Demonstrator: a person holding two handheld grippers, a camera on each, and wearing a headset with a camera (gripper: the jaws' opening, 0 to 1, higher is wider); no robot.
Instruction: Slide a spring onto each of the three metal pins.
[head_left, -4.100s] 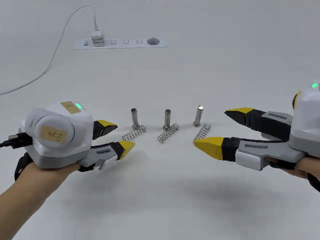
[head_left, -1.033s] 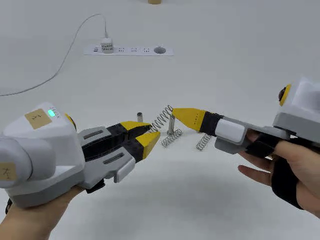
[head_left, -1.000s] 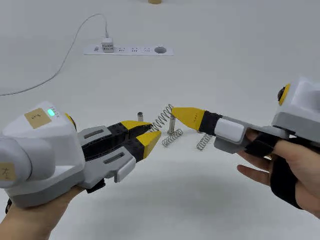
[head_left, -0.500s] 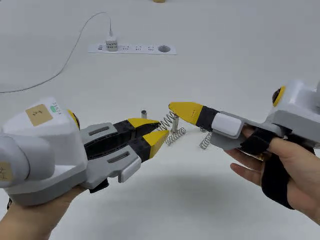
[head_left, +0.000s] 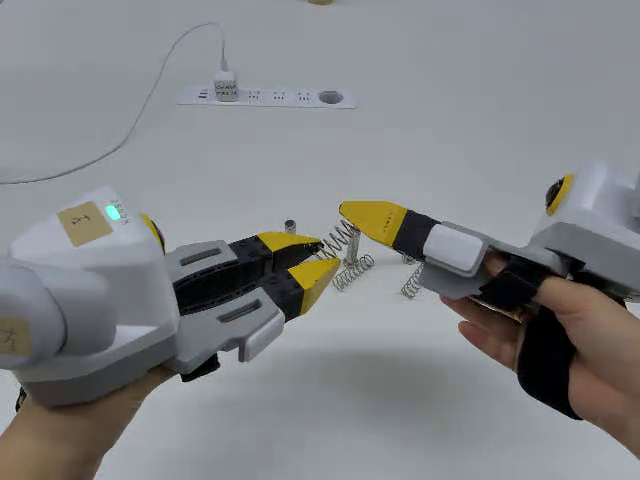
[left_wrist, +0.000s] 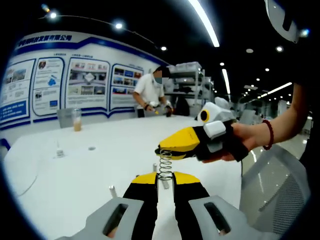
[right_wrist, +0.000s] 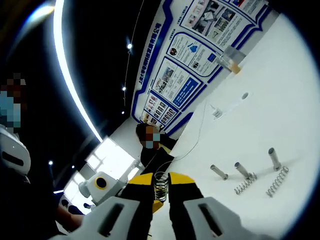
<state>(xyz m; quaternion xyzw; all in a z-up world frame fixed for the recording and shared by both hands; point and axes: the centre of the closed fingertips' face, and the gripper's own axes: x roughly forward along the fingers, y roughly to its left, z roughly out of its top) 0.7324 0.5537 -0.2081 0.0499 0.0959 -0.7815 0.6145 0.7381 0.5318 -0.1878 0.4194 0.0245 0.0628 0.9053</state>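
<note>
Head view: one spring (head_left: 340, 240) has left the bench (head_left: 320, 400) and is now held in the air between the left hand-held gripper (head_left: 322, 255) and the right hand-held gripper (head_left: 358, 214), mid-bench near the pins (head_left: 290, 226). The first fitting looks close. The other springs (head_left: 352, 273) lie by the pins.

Left gripper view: its jaws are nearly pressed together, pinching one end of the spring (left_wrist: 164, 165). The right hand-held gripper (left_wrist: 167, 147) has the other end.

Right gripper view: its jaws pinch the same spring (right_wrist: 160, 189). All three pins (right_wrist: 241, 170) stand bare beyond.
</note>
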